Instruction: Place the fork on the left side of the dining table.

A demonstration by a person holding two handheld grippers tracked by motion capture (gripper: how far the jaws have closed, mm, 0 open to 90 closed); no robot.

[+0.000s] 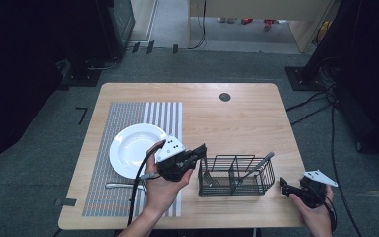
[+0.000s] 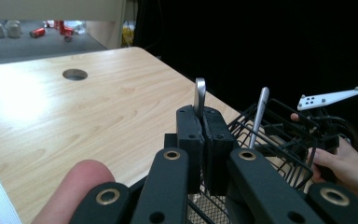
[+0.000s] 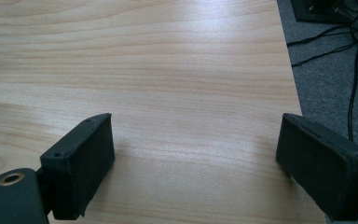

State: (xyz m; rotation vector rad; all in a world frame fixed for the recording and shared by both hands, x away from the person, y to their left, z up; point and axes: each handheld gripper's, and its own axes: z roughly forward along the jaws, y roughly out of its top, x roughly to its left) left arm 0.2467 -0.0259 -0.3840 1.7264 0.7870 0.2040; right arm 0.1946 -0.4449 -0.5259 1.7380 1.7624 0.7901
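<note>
Now the left gripper (image 2: 204, 122) is pinching a handle (image 2: 199, 95) at centre frame, over the basket (image 2: 279, 140). Lower right, the right gripper (image 3: 196, 163) is hanging spread, holding nothing.

A white plate (image 1: 135, 149) lies on a striped mat (image 1: 128, 148), left of the left gripper. Another utensil (image 1: 123, 185) lies on the mat near it.
</note>
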